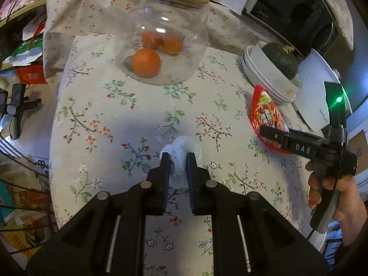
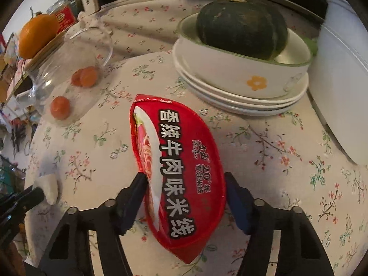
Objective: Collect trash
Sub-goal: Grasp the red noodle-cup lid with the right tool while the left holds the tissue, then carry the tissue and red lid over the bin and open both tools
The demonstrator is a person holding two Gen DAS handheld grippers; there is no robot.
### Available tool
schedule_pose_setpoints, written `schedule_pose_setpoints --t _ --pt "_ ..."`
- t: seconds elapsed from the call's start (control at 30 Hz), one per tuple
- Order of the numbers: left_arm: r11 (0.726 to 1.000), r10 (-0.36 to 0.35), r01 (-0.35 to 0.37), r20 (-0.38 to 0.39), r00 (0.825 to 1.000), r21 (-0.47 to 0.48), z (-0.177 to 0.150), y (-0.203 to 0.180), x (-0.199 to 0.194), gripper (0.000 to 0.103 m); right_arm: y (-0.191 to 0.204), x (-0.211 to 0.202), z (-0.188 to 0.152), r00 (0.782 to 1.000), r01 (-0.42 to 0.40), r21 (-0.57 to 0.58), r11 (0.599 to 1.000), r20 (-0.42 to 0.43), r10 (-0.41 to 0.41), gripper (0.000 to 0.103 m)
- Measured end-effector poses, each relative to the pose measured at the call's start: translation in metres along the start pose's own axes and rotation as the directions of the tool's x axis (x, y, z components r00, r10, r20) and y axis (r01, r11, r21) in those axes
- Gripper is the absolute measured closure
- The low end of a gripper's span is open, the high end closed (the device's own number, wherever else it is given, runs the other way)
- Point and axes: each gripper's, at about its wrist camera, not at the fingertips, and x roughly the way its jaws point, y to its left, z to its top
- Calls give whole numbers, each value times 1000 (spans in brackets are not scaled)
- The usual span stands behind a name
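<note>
A crumpled white tissue (image 1: 181, 154) sits between the fingers of my left gripper (image 1: 177, 158), which is shut on it just above the flowered tablecloth. The tissue also shows in the right wrist view (image 2: 49, 188), at the left gripper's tip. A folded red noodle-cup lid (image 2: 181, 174) with Chinese print lies on the cloth between the fingers of my right gripper (image 2: 186, 184). The jaws stand open around the lid, close to its edges. The lid also shows in the left wrist view (image 1: 266, 117), with the right gripper (image 1: 273, 133) over it.
A glass jar (image 1: 161, 46) holding three oranges stands at the back middle, with another orange on its wooden lid. A dark green squash (image 2: 241, 26) sits in a white bowl (image 2: 248, 73) on stacked plates at the right. A white appliance (image 2: 342, 87) stands beyond. Clutter lies off the table's left edge.
</note>
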Motion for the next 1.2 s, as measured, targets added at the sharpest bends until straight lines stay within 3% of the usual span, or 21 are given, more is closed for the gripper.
schedule_pose_setpoints --t 0.23,0.5,0.73,0.97,1.2 --pt "999 10 -10 1 1000 47 -11 -8 -11 87 16 -9 -12 1000 16 4 1000 -7 -16 52" --pt "996 33 -33 12 999 77 -17 -9 -23 87 26 -24 -29 999 29 -13 999 -19 -29 54" --pt "986 65 -67 18 998 151 -34 -31 -43 87 29 -64 -53 1000 26 -20 999 -14 -27 54" --pt "979 77 -75 1 997 187 -69 -52 -73 87 22 -112 -100 998 59 -51 997 -18 -60 54" --pt "983 28 -25 -14 1000 181 -102 -82 -99 87 -3 -159 -150 998 56 -40 998 -17 -57 54"
